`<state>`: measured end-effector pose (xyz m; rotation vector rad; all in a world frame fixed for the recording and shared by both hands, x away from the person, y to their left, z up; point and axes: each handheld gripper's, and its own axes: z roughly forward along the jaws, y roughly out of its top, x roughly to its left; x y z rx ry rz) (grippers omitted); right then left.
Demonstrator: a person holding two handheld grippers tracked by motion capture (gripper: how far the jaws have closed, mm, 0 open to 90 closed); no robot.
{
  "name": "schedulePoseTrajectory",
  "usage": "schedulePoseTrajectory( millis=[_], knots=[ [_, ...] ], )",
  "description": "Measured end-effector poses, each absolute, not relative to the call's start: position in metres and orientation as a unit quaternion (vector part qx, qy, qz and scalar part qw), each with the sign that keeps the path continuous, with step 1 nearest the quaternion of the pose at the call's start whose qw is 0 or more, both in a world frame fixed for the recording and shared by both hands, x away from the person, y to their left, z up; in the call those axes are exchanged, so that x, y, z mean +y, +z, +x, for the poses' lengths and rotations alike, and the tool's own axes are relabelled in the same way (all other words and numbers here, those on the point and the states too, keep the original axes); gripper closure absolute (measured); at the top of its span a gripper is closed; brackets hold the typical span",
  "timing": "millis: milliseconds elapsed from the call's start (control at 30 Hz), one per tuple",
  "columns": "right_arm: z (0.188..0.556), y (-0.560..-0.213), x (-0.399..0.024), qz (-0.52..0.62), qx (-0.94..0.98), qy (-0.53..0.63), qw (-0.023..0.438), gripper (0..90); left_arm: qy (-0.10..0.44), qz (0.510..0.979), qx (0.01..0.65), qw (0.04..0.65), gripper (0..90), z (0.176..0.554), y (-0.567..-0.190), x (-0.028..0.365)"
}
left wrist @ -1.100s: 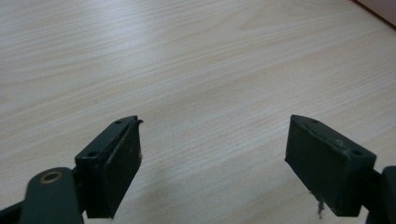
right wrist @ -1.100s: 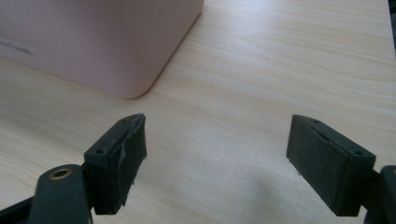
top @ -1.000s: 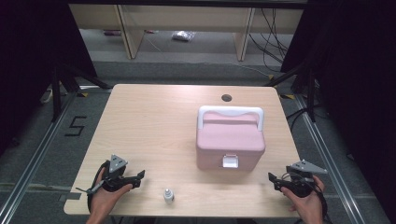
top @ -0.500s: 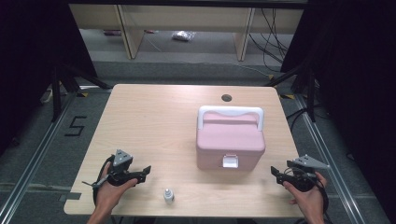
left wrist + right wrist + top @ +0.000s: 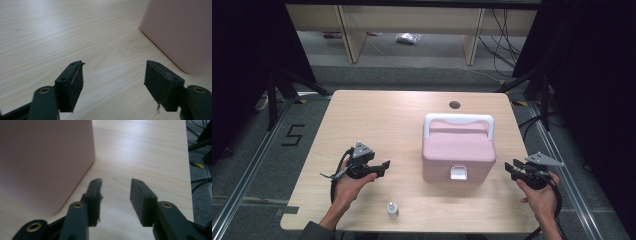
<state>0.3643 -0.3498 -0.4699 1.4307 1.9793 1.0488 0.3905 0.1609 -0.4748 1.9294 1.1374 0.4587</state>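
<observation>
High view gives you the white handle [image 5: 459, 120] and front latch [image 5: 457, 173] of the pink box [image 5: 458, 150]; gripper views catch just its walls. Your left gripper [image 5: 382, 166] and right gripper [image 5: 511, 167] flank it, apart; both sets of jaws have just been closing, unclenched, nothing between.

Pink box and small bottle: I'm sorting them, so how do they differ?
The pink box is large, pink and squarish with a white handle; the small bottle is tiny, pale and upright. The pink box sits mid-table, the small bottle near the front edge. Both stand untouched on the wooden table.
</observation>
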Motion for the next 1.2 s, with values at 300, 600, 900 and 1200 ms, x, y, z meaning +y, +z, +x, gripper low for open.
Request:
schedulePoseTrajectory(
  millis=[300, 600, 900, 1200],
  knots=[
    [0.383, -0.47, -0.341, 0.493, 0.74, 0.389, 0.242, 83.1, 0.167, 0.785, 0.417, 0.428, 64.8, 0.413, -0.474, 0.123],
    [0.389, -0.469, -0.331, 0.495, 0.738, 0.4, 0.222, 90.0, 0.145, 0.798, 0.4, 0.428, 87.9, 0.424, -0.479, 0.102],
    [0.395, -0.468, -0.321, 0.475, 0.747, 0.41, 0.218, 90.0, 0.122, 0.805, 0.386, 0.433, 89.8, 0.429, -0.484, 0.087],
    [0.398, -0.468, -0.318, 0.455, 0.757, 0.416, 0.217, 90.0, 0.107, 0.808, 0.374, 0.443, 89.8, 0.433, -0.485, 0.075]
  ],
)
